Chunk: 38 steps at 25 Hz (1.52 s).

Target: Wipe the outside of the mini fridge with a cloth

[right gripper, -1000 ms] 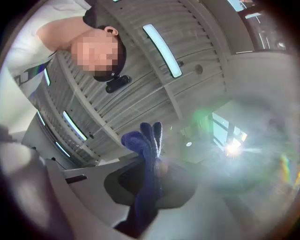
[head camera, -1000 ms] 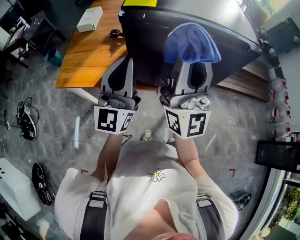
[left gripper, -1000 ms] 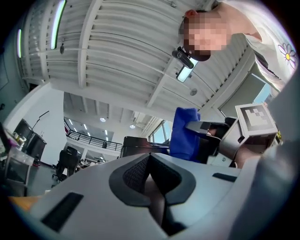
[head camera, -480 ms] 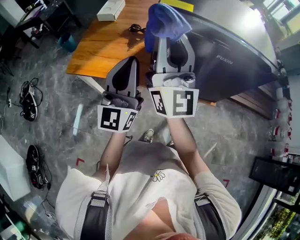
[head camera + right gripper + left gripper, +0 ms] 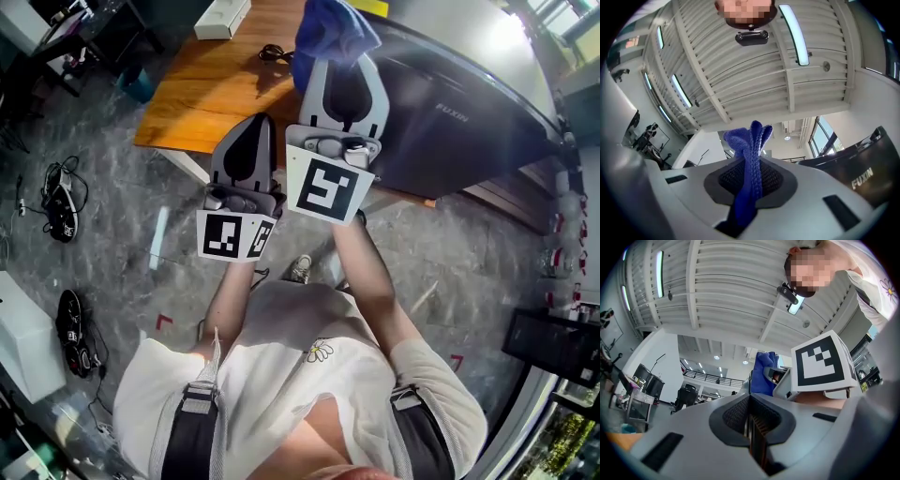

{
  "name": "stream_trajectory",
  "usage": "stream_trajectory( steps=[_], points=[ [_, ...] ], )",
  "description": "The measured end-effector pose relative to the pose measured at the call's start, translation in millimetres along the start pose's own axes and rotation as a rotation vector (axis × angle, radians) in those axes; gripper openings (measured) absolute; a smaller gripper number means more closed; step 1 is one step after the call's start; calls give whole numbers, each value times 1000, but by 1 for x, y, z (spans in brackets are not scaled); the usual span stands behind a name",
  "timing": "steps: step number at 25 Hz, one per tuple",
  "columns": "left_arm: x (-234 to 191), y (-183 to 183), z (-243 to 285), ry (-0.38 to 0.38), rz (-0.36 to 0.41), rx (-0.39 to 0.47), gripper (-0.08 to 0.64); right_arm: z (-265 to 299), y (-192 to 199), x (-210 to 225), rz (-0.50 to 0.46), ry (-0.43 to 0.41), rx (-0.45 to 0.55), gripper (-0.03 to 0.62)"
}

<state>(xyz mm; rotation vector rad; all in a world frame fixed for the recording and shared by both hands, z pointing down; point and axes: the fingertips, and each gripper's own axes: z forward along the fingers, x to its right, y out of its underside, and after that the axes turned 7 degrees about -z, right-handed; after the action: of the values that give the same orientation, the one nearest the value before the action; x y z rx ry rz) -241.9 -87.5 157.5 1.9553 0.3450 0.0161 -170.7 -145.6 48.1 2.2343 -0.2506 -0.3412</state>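
The dark mini fridge [image 5: 469, 103] stands on a wooden table [image 5: 211, 94] and carries a brand word on its side. My right gripper [image 5: 336, 58] is shut on a blue cloth [image 5: 330, 28], which it holds at the fridge's upper left edge. The right gripper view shows the cloth [image 5: 751, 154] pinched upright between that gripper's [image 5: 750, 176] jaws, with the fridge [image 5: 862, 173] at the lower right. My left gripper [image 5: 251, 129] hangs just left of it over the table's front edge. Its [image 5: 751, 411] jaws are shut with nothing between them, and the cloth [image 5: 764, 373] shows beyond them.
A white box [image 5: 222, 19] and a black cable [image 5: 274, 56] lie on the table's far side. On the floor at left are shoes [image 5: 70, 333], cords [image 5: 56, 216] and a white bin [image 5: 23, 337]. Wooden slats [image 5: 506, 202] run along the right.
My right gripper has carried the cloth leftwards from the middle of the fridge to its left edge, then tilted a little. The left gripper has stayed shut in much the same place.
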Motion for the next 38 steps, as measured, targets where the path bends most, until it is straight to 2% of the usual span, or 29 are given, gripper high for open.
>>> stream_trajectory(
  steps=[5, 12, 26, 30, 38],
  points=[
    [11, 4, 1, 10, -6, -11, 5, -8, 2, 13, -68, 26, -39, 61],
    [38, 6, 5, 40, -12, -11, 5, -23, -2, 51, -100, 80, -55, 61],
    [141, 24, 32, 135, -61, -29, 5, -67, -13, 194, -209, 228, -85, 61],
    [169, 20, 44, 138, -98, -19, 5, -80, -14, 234, -240, 273, -100, 61],
    [201, 30, 62, 137, -100, -20, 5, -99, -16, 304, -310, 335, -114, 61]
  ],
)
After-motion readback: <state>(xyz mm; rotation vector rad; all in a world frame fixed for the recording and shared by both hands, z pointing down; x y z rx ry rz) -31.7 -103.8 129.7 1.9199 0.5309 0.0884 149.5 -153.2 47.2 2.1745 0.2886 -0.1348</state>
